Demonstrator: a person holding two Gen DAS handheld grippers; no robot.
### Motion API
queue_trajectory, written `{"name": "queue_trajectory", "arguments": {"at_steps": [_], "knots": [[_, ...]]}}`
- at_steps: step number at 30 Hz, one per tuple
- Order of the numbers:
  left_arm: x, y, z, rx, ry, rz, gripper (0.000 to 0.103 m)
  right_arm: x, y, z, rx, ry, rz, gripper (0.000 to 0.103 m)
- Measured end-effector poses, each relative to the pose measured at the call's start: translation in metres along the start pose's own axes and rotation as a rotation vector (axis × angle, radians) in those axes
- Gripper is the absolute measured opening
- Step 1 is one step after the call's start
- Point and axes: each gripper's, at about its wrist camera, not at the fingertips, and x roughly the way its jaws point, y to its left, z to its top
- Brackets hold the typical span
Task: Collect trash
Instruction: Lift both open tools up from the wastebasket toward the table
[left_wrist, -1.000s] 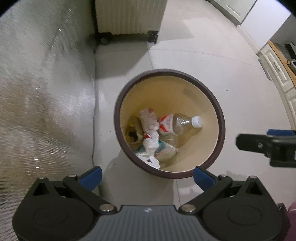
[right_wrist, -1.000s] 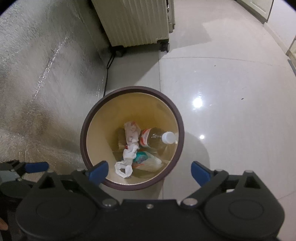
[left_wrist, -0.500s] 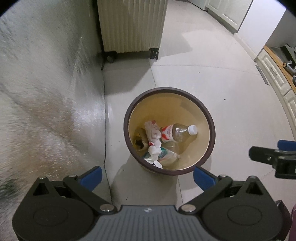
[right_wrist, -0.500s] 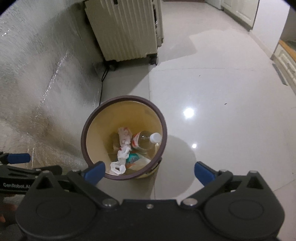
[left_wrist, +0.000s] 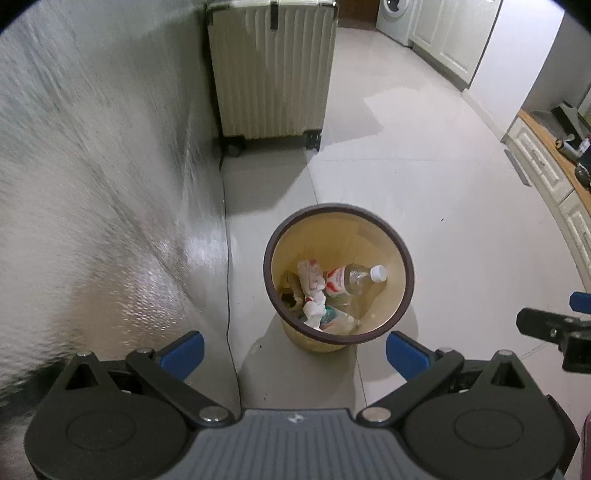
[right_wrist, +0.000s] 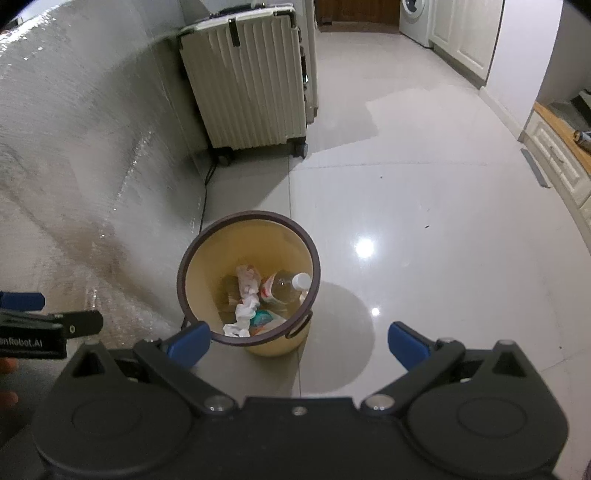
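A yellow trash bin (left_wrist: 384, 243) with a dark brown rim stands on the tiled floor, also in the right wrist view (right_wrist: 207, 273). Inside lie a clear plastic bottle (left_wrist: 354, 278) with a white cap, crumpled white paper (left_wrist: 312, 284) and a wrapper (left_wrist: 332, 315); the bottle (right_wrist: 286, 284) and paper (right_wrist: 245, 295) show from the right too. My left gripper (left_wrist: 293, 349) is open, high above the bin, holding nothing. My right gripper (right_wrist: 299, 341) is open and empty as well, above the bin's near edge.
A cream ribbed suitcase (left_wrist: 271, 70) on wheels stands behind the bin against a silvery foil wall (left_wrist: 92, 184). A black cable (left_wrist: 229, 295) runs down the wall base. White cabinets and a wooden counter (left_wrist: 554, 147) line the right. Glossy floor (right_wrist: 424, 240) stretches right.
Both grippers have risen and drawn back from the bin, which now looks smaller and lower in both views. More of the suitcase and room shows. The trash inside has not moved.
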Motion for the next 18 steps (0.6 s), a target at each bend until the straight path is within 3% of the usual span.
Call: {"name": "queue_trajectory", "arguments": {"at_steps": [6, 18], "knots": [[-0.053, -0.012, 0.003, 0.030, -0.085, -0.036, 0.103, -0.055, -0.001, -0.001, 0.014, -0.086, -0.025, 0.103], [-0.182, -0.039, 0.027, 0.063, -0.361, -0.090, 0.103, -0.182, -0.001, 0.028, 0.002, -0.364, -0.082, 0.103]]}}
